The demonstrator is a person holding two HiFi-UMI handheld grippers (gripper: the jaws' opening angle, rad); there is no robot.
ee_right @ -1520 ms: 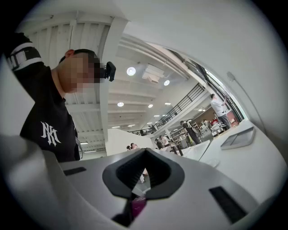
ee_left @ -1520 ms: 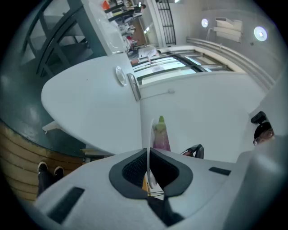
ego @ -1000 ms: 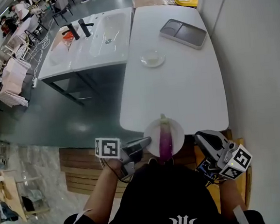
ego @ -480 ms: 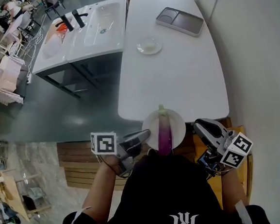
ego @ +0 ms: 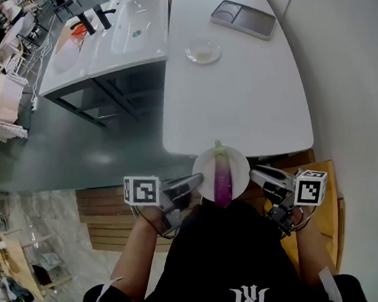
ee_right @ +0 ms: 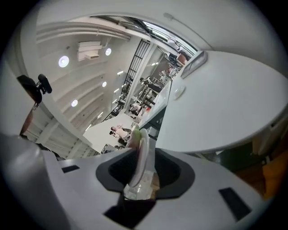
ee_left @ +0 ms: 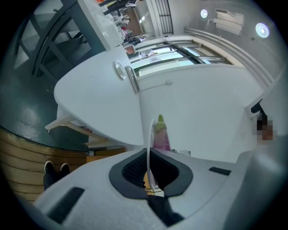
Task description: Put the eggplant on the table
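Carrying step, we reckon: in the head view the long purple eggplant point(ego: 221, 177) lies on a round white plate point(ego: 238, 166) held over the near edge of the white round-cornered table point(ego: 236, 90), so next it has to come forward and go down on the tabletop. Left gripper view: the left gripper point(ee_left: 150, 167) is pinched tight on the plate's rim, eggplant just beyond. Right gripper view: the right gripper point(ee_right: 140, 168) has its jaws opening, plate rim standing between them, not squeezed as far as we can see.
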